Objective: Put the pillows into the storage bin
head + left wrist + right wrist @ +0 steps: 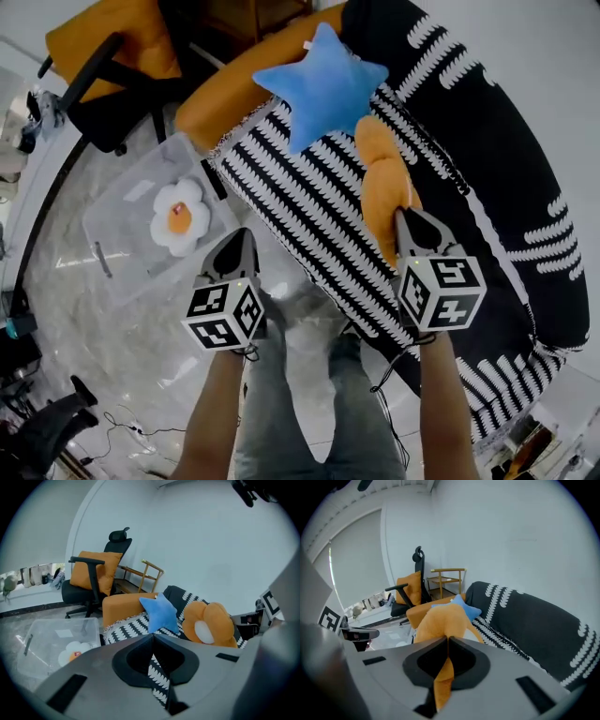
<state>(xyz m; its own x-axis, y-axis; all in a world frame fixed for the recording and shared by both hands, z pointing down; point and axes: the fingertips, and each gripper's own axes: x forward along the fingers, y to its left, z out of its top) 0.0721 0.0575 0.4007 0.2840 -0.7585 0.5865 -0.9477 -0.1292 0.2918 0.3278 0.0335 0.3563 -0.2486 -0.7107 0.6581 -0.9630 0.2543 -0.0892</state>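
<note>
Storage bin (120, 230) (clear), flower pillow (178, 217) inside

In the head view the right gripper (400, 216) has its tips sunk into the orange flower pillow (382, 178), so the pinched fold is hidden. The sofa (487, 141) runs off the right and lower edges, and the top edge cuts the office chair (105, 112). Dark clutter (42, 431) at lower left is too dim to identify.

In the right gripper view the orange flower pillow hides most of the blue star pillow (467, 608).

In the left gripper view the left gripper (152, 641) covers the lower right corner of the storage bin (44, 637) with its own body.
</note>
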